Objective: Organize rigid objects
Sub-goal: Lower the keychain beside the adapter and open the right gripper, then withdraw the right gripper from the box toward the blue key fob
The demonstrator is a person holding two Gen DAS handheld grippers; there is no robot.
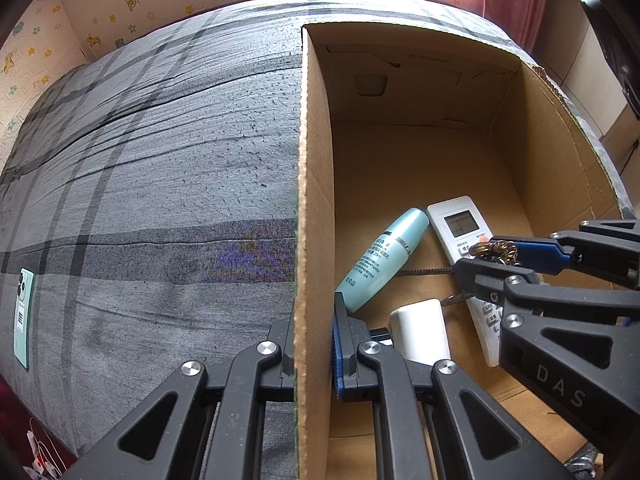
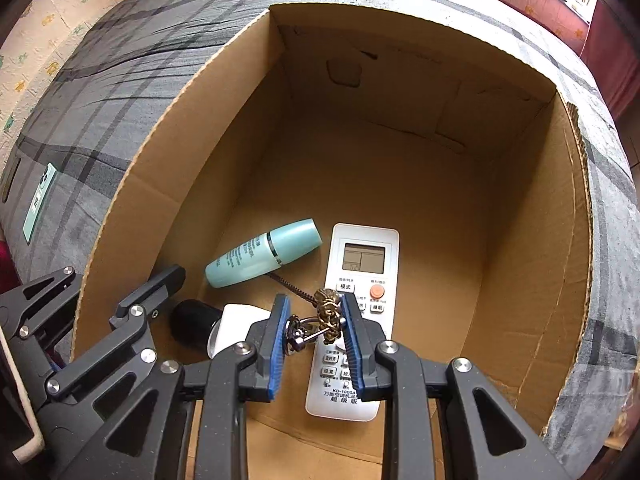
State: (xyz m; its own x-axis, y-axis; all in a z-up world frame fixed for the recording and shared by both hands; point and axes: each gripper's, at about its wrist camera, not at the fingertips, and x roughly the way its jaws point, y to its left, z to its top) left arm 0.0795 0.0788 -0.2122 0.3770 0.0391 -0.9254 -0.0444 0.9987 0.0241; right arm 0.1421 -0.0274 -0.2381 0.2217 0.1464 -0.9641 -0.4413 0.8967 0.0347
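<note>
One bed [image 1: 160, 160] under a grey checked sheet, filling most of both views. One open cardboard box [image 2: 520, 240] standing on it, brown, its right wall torn along the rim. Two grippers: left gripper [image 1: 314, 344] straddling the box's left wall, one finger outside and one inside, closed onto the cardboard; right gripper [image 2: 316, 340] inside the box, blue pads part-way closed around one brown braided keychain [image 2: 330, 314], ring and small metal bits hanging between the pads, cord trailing back toward the bottle. Keychain held just above the remote, clear of the box floor. One white remote [image 2: 362, 256] with a small screen and an orange button, flat on the box floor near the front. One pale teal bottle [image 2: 262, 254] on its side just left of the remote, cap end close to the remote's top corner. One white block [image 1: 420, 332] beside the bottle's base, plus one black round thing [image 2: 192, 322] next to it, too dark to tell. One mint-green phone box [image 1: 24, 316] flat on the sheet, well left of the cardboard. Pale wallpaper with little frogs and stars behind, red curtain [image 1: 516, 4] at the right, window light along the top.
</note>
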